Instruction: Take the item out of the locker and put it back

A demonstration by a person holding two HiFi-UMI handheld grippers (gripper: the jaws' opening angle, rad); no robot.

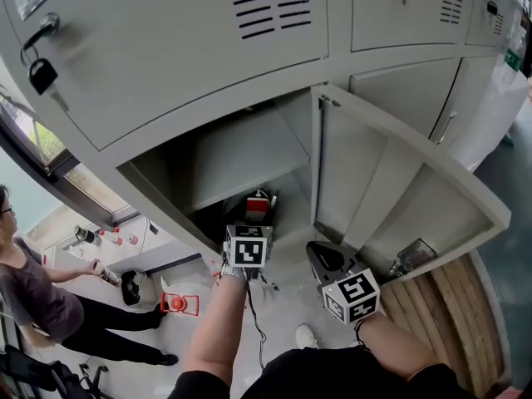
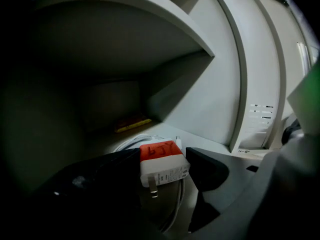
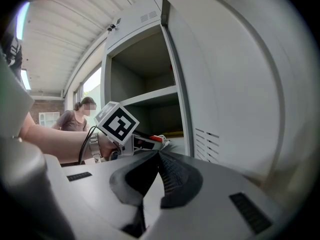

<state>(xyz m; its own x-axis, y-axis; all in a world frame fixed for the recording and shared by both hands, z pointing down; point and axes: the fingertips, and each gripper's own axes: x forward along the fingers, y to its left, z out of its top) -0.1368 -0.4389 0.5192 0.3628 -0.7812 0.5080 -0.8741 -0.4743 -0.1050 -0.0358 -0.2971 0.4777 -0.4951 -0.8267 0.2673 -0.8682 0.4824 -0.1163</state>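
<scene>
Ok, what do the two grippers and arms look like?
The left gripper and right gripper each carry a white cube with black square markers, on pale grey bodies with black fingers. A black cable trails by the left arm, which wears a metal wristband. Sleeves are black.

Locker area, rows of grey metal lockers (image 1: 166,65), padlock (image 1: 41,75)
</scene>
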